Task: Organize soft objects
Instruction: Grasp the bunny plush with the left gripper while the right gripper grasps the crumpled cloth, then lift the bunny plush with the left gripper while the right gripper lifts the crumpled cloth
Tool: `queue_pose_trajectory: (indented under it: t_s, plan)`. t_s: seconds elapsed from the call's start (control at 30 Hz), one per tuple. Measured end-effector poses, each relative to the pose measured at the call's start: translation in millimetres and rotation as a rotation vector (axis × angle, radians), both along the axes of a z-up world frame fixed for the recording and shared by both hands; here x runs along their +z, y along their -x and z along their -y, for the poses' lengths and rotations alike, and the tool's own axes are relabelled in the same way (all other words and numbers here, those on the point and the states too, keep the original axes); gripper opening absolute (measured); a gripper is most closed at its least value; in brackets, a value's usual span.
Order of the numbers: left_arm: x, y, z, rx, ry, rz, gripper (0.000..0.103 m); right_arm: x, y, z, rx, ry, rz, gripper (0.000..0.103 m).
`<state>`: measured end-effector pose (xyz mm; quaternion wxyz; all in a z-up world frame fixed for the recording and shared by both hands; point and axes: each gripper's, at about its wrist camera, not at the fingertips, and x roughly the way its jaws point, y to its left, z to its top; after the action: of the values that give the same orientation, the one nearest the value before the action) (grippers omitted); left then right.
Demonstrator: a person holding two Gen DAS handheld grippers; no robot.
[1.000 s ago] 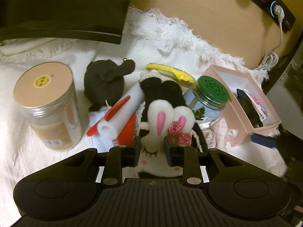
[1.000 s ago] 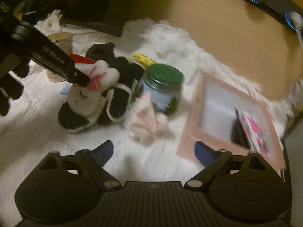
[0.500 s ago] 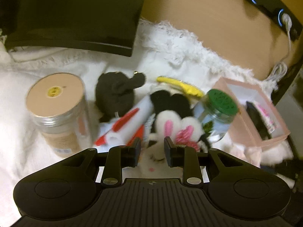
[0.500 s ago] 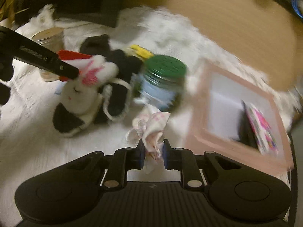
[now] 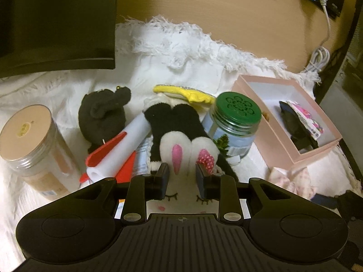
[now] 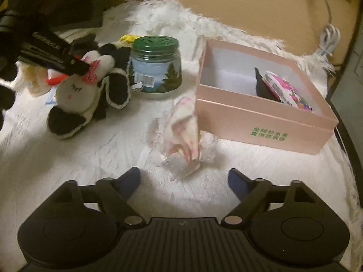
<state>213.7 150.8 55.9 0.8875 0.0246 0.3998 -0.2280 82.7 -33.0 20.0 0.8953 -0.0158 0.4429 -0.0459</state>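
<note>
1. Right gripper (image 6: 183,180): nearest item, over the front edge of the white fleece blanket (image 6: 79,158). Its jaws stand spread wide and have just been opening; nothing is pinched between them. The opening faces item 2, so it looks placed for a fresh take.

2. Pink-spotted cloth (image 6: 183,133): crumpled on the blanket just ahead of the blue pads, its far end touching the near wall of the pink box (image 6: 261,117). Loose, gripped by nothing. Soft item, probably bound for the box.

3. Left gripper (image 5: 182,178): jaws narrowed on the head of the bunny plush (image 5: 179,145), pinching it at the base of the ears. The right view shows the head raised while the black body trails on the blanket, which suggests a lift in hand.

4. Green-lidded jar (image 6: 156,68): upright between plush and box, near the middle of the blanket. Hard item, likely not to be sorted.

5. Pink box: right edge of the blanket, open, holding a black item and a pink-patterned pouch (image 6: 285,90) against its right wall; the left half is bare.

6. Dark plush (image 5: 103,113), white-and-red tube (image 5: 122,149), yellow item (image 5: 183,93): clustered behind the bunny.

7. Clear canister (image 5: 34,147): left edge, upright.
</note>
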Motion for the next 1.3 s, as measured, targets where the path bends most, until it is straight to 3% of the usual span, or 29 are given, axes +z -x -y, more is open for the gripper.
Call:
queue_pose_trajectory:
  t_s: [0.1, 0.2, 0.3, 0.47, 0.53, 0.63, 0.7, 0.83, 1.13, 1.2, 1.3]
  plan:
    - [3, 3, -1, -0.022, 0.015, -0.005, 0.033, -5, -1, 9, -0.041, -0.028, 0.003, 0.103]
    - [12, 11, -10, 0.002, 0.073, 0.044, 0.033, -12, 1, 17, -0.067, -0.071, 0.026, 0.103]
    - [15, 14, -9, 0.046, 0.046, 0.08, 0.033, -16, 4, 15, -0.065, -0.059, 0.055, 0.103]
    - [-4, 15, 15, -0.033, -0.023, 0.02, 0.036, -18, 8, 14, -0.067, -0.056, 0.072, 0.103]
    - [-9, 20, 24, -0.055, -0.035, 0.029, 0.058, -18, 9, 14, -0.065, -0.056, 0.079, 0.103]
    - [-12, 20, 30, -0.074, -0.012, 0.017, 0.076, -19, 10, 14, -0.066, -0.055, 0.082, 0.103]
    - [-10, 21, 30, -0.06, -0.007, 0.03, 0.076, -19, 10, 14, -0.066, -0.055, 0.083, 0.103]
    - [-6, 6, 27, 0.067, -0.032, 0.074, 0.066, -19, 10, 14, -0.061, -0.055, 0.094, 0.103]
    - [-13, -30, 40, 0.098, -0.152, 0.107, 0.07, -19, 11, 14, -0.063, -0.054, 0.094, 0.103]
    - [-17, -40, 33, 0.103, -0.128, 0.071, 0.076, -20, 12, 14, -0.062, -0.055, 0.095, 0.103]
    - [-25, -52, 16, 0.114, -0.024, -0.003, 0.08, -20, 11, 14, -0.059, -0.055, 0.098, 0.103]
